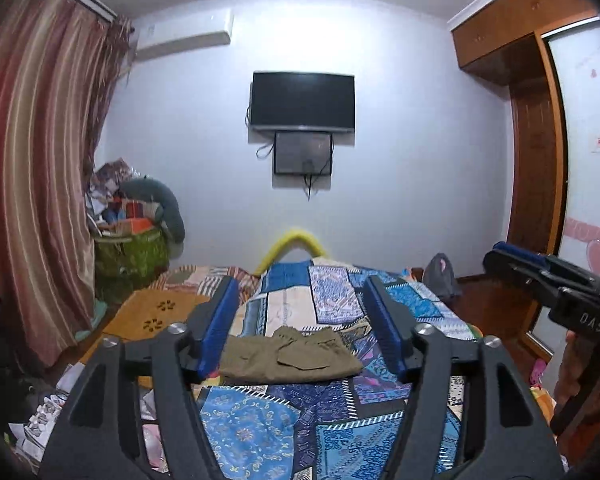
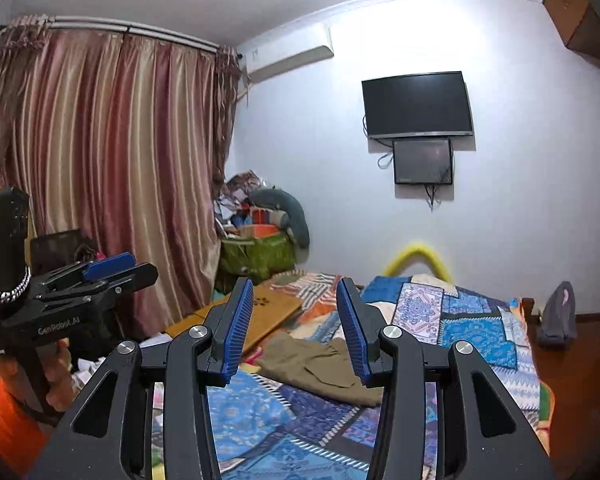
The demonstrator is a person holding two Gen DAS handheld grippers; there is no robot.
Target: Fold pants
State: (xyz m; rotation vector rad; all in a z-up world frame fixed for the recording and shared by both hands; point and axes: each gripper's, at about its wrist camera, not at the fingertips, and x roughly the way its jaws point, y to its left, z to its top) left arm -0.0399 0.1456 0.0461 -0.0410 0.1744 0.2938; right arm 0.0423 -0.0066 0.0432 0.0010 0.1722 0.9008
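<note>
Olive-green pants (image 1: 290, 356) lie folded into a compact rectangle on the blue patchwork bedspread (image 1: 256, 428); they also show in the right wrist view (image 2: 320, 368). My left gripper (image 1: 300, 292) is open and empty, held above and short of the pants. My right gripper (image 2: 296, 296) is open and empty, also raised above the bed, off to the right of the left one. Each gripper shows from the side in the other's view, the right (image 1: 540, 276) and the left (image 2: 100, 270).
An orange board (image 1: 156, 314) lies on the bed's left side. A green basket of clutter (image 1: 132, 248) stands by the striped curtain (image 1: 32, 160). A TV (image 1: 302, 102) hangs on the far wall. A wooden wardrobe (image 1: 536, 120) and a grey bag (image 1: 440, 274) are right.
</note>
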